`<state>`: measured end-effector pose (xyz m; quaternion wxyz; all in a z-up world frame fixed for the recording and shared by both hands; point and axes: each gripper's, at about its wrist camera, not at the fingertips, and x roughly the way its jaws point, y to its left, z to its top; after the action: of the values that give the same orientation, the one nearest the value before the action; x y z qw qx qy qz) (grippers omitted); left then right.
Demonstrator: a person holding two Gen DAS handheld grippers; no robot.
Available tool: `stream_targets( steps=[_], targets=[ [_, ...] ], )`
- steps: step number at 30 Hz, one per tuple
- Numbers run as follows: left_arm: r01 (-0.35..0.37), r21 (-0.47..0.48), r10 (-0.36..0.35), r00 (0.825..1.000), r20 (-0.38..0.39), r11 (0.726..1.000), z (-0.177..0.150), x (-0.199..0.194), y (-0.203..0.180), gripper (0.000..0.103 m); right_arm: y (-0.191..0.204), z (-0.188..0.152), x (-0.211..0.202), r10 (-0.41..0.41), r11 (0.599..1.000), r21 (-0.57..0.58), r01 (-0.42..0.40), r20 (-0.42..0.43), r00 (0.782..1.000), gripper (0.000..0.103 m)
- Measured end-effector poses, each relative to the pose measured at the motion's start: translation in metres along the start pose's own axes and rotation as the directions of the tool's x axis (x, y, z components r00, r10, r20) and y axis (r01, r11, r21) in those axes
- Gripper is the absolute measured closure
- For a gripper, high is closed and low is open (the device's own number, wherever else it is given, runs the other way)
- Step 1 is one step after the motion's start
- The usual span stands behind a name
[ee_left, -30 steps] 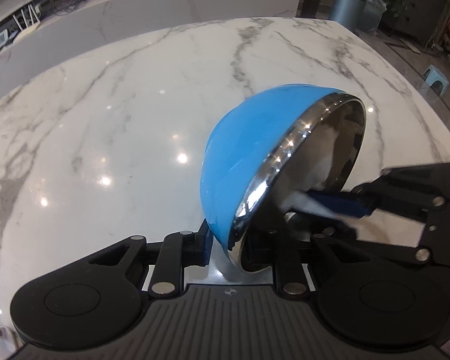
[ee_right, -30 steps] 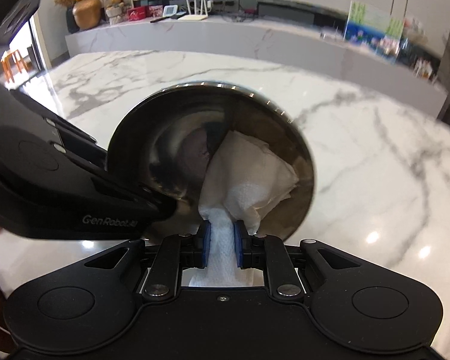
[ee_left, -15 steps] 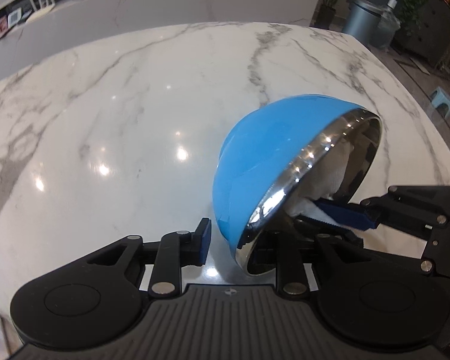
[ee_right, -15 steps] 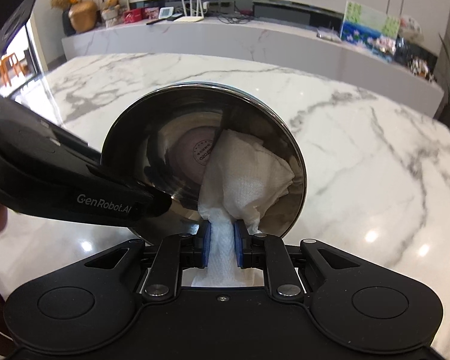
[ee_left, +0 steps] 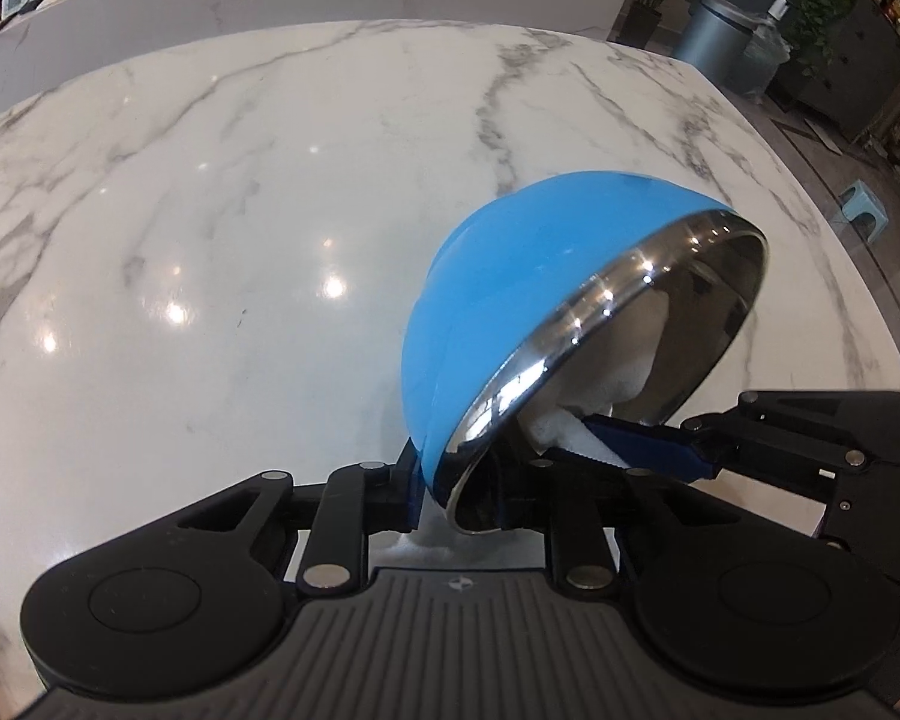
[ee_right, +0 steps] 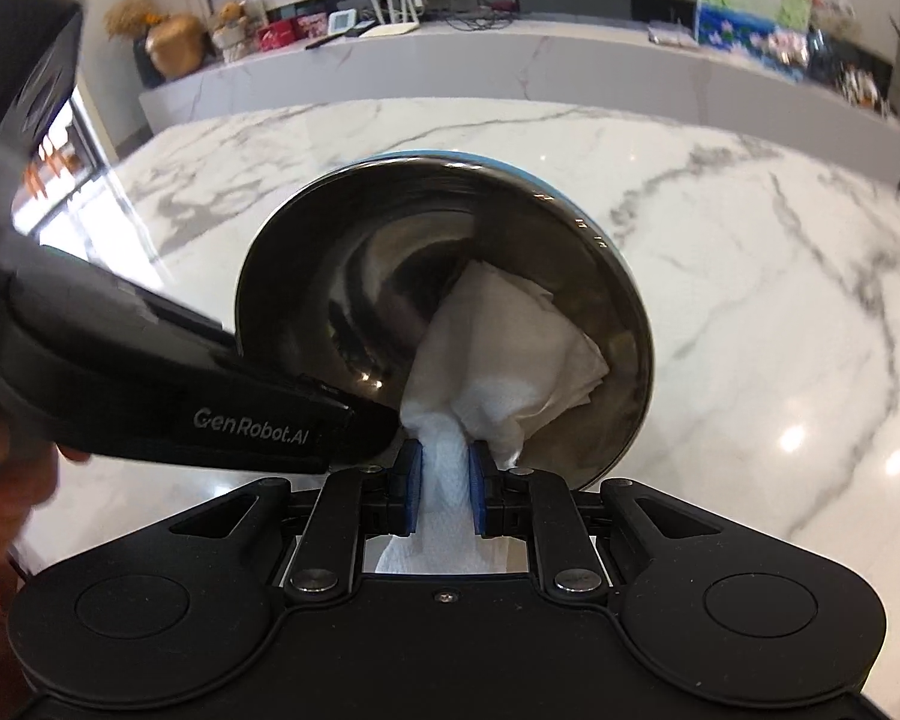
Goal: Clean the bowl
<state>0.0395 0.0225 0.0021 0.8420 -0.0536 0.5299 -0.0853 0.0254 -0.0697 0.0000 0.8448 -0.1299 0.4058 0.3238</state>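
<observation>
A bowl (ee_left: 510, 300), blue outside and shiny steel inside, is held tilted on its side above the marble table. My left gripper (ee_left: 450, 480) is shut on its near rim. In the right wrist view the bowl's steel inside (ee_right: 390, 276) faces the camera. My right gripper (ee_right: 444, 480) is shut on a white paper towel (ee_right: 504, 354), which is pressed against the lower right of the bowl's inside. The right gripper also shows in the left wrist view (ee_left: 660, 456), reaching in from the right with the towel (ee_left: 570, 438).
The white marble table (ee_left: 210, 210) spreads under both grippers. A long marble counter (ee_right: 510, 60) with small items stands behind it. A grey bin (ee_left: 714, 30), plants and a small blue stool (ee_left: 864, 210) are on the floor at the far right.
The bowl has shifted right in both views and sits a little farther from the right camera. The towel has moved lower and right inside the bowl. Both grips are unchanged.
</observation>
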Motion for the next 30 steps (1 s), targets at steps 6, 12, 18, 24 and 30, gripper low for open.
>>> stream_targets(
  steps=[6, 12, 18, 24, 30],
  targets=[
    [-0.028, 0.091, 0.03, 0.999, -0.017, 0.996, 0.001, -0.004, -0.008, 0.085, 0.022, 0.001, 0.004, -0.151, 0.968, -0.2, 0.155, 0.032, 0.988, 0.089],
    [-0.048, 0.078, 0.049, 0.999, -0.009, 0.996, 0.001, -0.005, -0.005, 0.082, 0.03, 0.004, 0.011, -0.162, 0.957, -0.237, 0.168, 0.043, 0.986, 0.089],
    [0.012, -0.045, -0.012, 1.0, 0.01, 0.999, 0.002, -0.004, 0.007, 0.079, -0.003, 0.002, 0.001, -0.083, 0.995, -0.056, 0.083, 0.006, 0.997, 0.089],
    [0.046, -0.09, -0.047, 0.999, -0.009, 0.995, 0.002, 0.006, 0.006, 0.078, -0.03, -0.01, -0.014, 0.035, 0.996, 0.086, -0.033, -0.022, 0.999, 0.089],
    [0.04, -0.074, -0.041, 0.999, -0.009, 0.996, 0.003, 0.007, 0.006, 0.081, -0.03, -0.007, -0.017, 0.049, 0.996, 0.07, -0.047, -0.024, 0.999, 0.089]
  ],
)
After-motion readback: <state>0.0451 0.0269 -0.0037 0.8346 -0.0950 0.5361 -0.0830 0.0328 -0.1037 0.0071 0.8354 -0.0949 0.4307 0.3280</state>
